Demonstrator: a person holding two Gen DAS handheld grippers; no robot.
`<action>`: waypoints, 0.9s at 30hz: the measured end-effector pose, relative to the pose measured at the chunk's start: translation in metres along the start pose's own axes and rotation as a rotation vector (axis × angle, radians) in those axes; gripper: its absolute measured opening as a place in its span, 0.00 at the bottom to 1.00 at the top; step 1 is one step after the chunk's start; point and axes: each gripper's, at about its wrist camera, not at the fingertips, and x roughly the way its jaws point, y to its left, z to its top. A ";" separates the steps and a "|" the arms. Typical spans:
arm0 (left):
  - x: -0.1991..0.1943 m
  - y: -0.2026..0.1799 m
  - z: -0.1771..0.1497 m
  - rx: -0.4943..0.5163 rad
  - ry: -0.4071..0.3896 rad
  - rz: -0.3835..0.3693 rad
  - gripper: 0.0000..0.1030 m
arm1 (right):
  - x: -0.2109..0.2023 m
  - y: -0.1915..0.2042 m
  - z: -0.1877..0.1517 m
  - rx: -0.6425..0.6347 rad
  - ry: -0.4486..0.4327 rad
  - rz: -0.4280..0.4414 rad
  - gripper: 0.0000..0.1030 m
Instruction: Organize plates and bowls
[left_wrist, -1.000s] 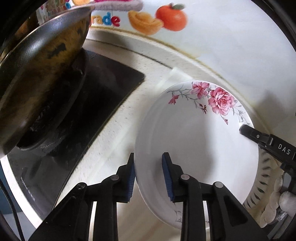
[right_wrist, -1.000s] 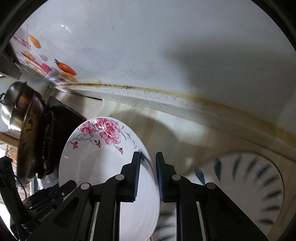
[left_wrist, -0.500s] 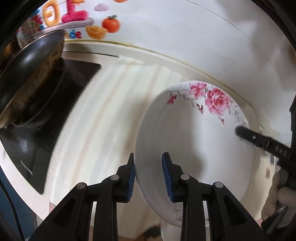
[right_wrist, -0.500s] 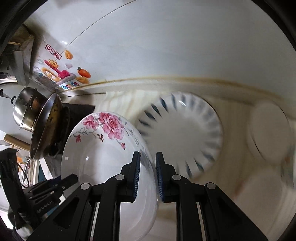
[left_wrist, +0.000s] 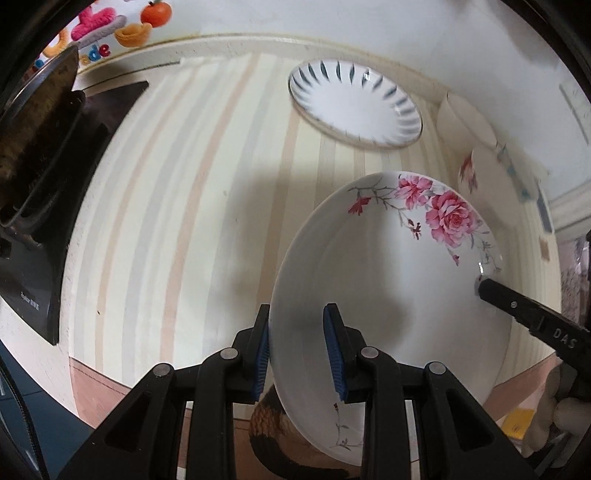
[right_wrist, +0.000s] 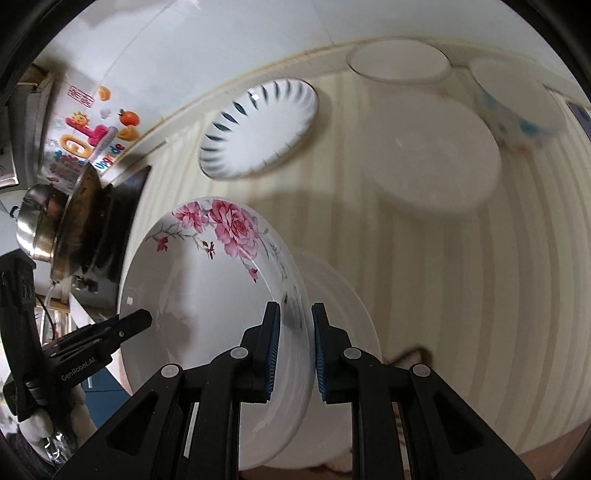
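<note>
A white plate with pink roses (left_wrist: 391, 280) is held in the air over the striped counter, tilted. My left gripper (left_wrist: 297, 350) is shut on its near-left rim. My right gripper (right_wrist: 295, 350) is shut on the opposite rim of the same plate (right_wrist: 207, 280); its finger tip also shows in the left wrist view (left_wrist: 517, 306). A white plate with dark blue dashes (left_wrist: 354, 107) lies flat on the counter near the back wall and also shows in the right wrist view (right_wrist: 258, 129). A second white plate rim (right_wrist: 343, 314) shows just behind the rose plate.
A black stove with a metal wok (left_wrist: 40, 122) stands at the left. A plain white plate (right_wrist: 432, 155), a white bowl (right_wrist: 399, 59) and a bowl with blue marks (right_wrist: 517, 107) sit at the right back. The wall with fruit stickers (left_wrist: 147, 18) runs behind.
Both grippers have carried the rose plate up and back from the wall, away from the stove. The blue-dashed plate, hidden under it before, now lies in open view on the counter.
</note>
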 end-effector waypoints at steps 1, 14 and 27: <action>0.004 -0.001 -0.003 0.007 0.010 0.003 0.24 | 0.001 -0.004 -0.005 0.013 0.003 0.003 0.18; 0.025 -0.015 -0.017 0.054 0.045 0.075 0.24 | 0.019 -0.015 -0.024 0.003 0.019 -0.041 0.18; 0.034 -0.022 -0.013 0.044 0.061 0.088 0.26 | 0.020 -0.017 -0.021 -0.030 0.028 -0.071 0.18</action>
